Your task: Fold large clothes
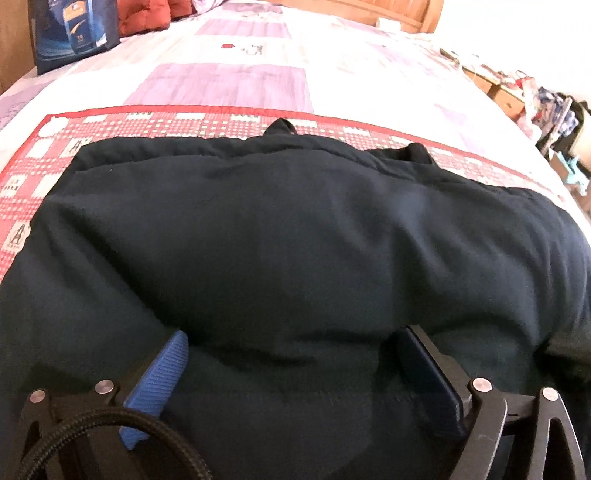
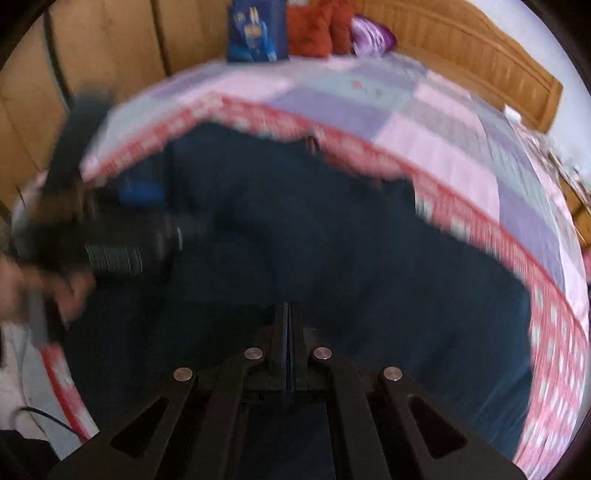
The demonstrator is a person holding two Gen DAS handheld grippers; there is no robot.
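Observation:
A large dark navy garment (image 1: 295, 240) lies spread on a red checked cloth (image 1: 110, 125) on the bed. My left gripper (image 1: 293, 350) stands open wide, its blue pads (image 1: 162, 373) resting down on the near part of the garment, with a bulge of fabric lying between them, not pinched. In the blurred right wrist view my right gripper (image 2: 290, 314) hovers over the same garment (image 2: 314, 240), fingers pressed together with nothing seen between them. The left gripper (image 2: 142, 192) shows there at the left, held by a hand (image 2: 37, 288).
A pastel patchwork quilt (image 1: 240, 81) covers the bed. At its far end stand a blue bag (image 2: 255, 33), red cushions (image 2: 317, 29) and a wooden headboard (image 2: 480, 48). Wooden panels (image 2: 103, 48) rise at the left. Cluttered furniture (image 1: 546, 110) sits beyond the right edge.

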